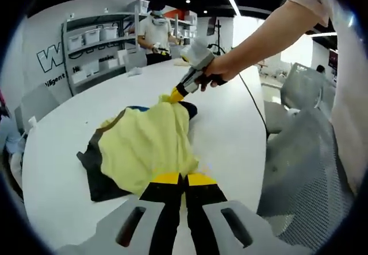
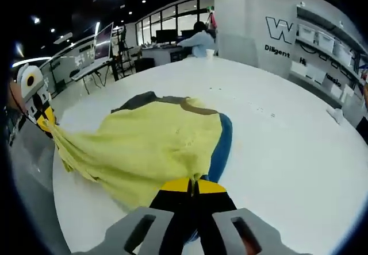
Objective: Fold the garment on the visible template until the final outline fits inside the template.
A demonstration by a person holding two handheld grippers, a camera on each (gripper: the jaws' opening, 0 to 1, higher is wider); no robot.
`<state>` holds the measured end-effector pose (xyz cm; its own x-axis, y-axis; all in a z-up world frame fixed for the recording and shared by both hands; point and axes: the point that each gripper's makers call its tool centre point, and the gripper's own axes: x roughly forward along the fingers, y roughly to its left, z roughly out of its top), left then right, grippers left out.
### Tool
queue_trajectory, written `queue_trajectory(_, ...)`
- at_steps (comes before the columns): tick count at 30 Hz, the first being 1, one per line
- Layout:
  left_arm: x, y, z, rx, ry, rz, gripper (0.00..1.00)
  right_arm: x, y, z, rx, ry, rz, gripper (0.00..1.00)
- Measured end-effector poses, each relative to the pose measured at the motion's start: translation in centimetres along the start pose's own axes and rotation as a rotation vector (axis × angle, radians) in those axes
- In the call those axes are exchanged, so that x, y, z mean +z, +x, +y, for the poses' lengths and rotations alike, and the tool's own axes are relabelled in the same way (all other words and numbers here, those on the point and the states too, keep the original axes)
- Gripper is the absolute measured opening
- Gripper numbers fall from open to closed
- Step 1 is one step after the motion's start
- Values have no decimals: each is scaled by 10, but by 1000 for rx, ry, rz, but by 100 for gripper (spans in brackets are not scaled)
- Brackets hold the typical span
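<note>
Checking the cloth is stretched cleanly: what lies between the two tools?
Only the yellow garment, spanning from the left tool to the right tool in the left gripper view; both grip its edges over the white table.

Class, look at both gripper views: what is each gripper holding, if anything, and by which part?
Both hold the yellow garment by its edge: the left gripper is shut on the near edge in its view, and the right gripper is shut on the opposite edge.
</note>
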<state>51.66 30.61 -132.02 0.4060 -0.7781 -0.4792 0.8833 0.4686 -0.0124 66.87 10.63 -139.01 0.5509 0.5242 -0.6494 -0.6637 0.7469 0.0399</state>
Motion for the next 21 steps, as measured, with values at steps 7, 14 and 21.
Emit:
queue_trajectory(7,8,-5,14,35,14,-12,0,5,-14,30,-7,-83,-44,6)
queue_trajectory(14,16,-7,23,53,0,-31,0,9,-28,106,93,-198,-135,3)
queue_trajectory(21,31,-8,30,50,-4,-53,0,-10,-10,161,209,-276,-96,4)
